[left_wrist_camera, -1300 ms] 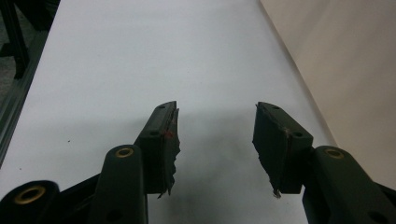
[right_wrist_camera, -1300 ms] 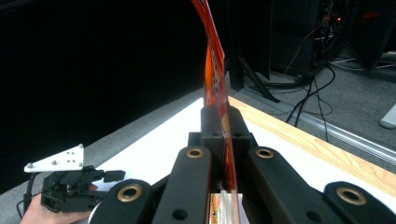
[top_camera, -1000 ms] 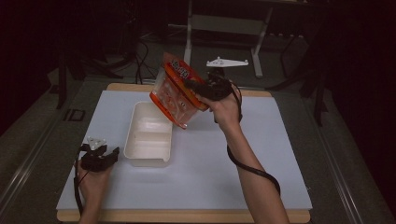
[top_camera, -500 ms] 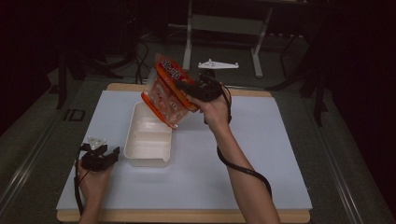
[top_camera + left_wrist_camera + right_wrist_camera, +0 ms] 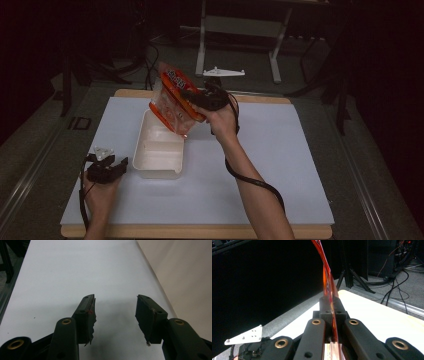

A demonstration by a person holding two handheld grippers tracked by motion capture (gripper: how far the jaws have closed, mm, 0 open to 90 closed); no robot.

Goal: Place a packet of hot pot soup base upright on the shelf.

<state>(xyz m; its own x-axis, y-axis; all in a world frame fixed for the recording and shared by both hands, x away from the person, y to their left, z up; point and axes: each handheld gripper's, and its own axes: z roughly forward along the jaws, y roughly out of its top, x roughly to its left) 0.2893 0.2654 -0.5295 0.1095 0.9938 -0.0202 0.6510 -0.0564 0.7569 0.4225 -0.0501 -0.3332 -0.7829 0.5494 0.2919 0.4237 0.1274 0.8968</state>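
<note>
1. The orange snack bag (image 5: pixel 175 102) hangs in the air over the far end of the white container (image 5: pixel 159 146), tilted, its long axis running from upper left down to lower right, with its lowest corner just above the container's far rim.
2. The right gripper (image 5: pixel 202 99) is clamped on the bag's right-hand edge; in the right gripper view the jaws are pressed together with the thin orange film (image 5: pixel 329 287) squeezed between them.
3. The container sits on the white desk (image 5: pixel 280 165) left of centre, its long side running toward the far edge. Its compartments look empty, though the end under the bag is partly hidden.
4. The left gripper (image 5: pixel 106 169) rests near the desk's left edge, just beside the container's near left corner, jaws spread apart and holding nothing; the right hand is the one positioned to act.
</note>
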